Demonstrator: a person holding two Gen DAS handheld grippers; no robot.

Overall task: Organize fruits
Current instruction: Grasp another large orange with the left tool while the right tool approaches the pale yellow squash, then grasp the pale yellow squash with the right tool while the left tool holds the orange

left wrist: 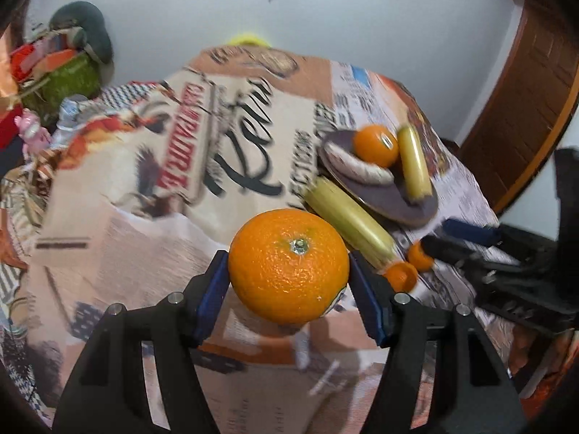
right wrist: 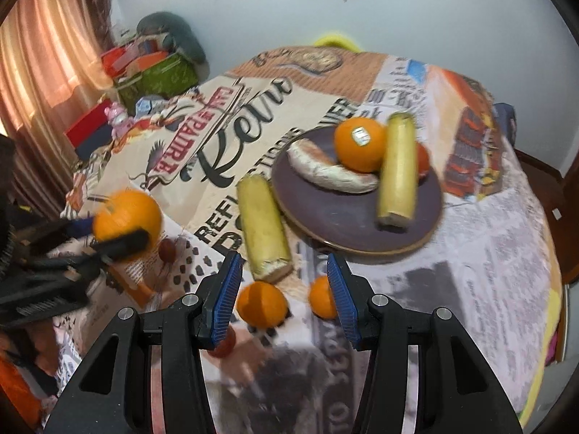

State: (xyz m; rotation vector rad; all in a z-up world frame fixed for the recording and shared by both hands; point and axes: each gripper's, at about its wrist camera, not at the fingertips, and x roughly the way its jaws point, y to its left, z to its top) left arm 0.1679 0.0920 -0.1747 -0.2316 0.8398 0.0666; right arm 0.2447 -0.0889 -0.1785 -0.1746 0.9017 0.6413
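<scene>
Soft, even indoor light fills both fisheye views, with a warm orange glow coming through the curtain (right wrist: 47,72) at the left edge of the right wrist view. Motion blur smears the tablecloth (left wrist: 173,166) print and the plate (left wrist: 394,199) in the left wrist view, while the held orange (left wrist: 288,266) stays sharp with only faint highlights. Straight lines bow toward dark, vignetted corners, and shadows beneath the fruit are weak and diffuse.
</scene>
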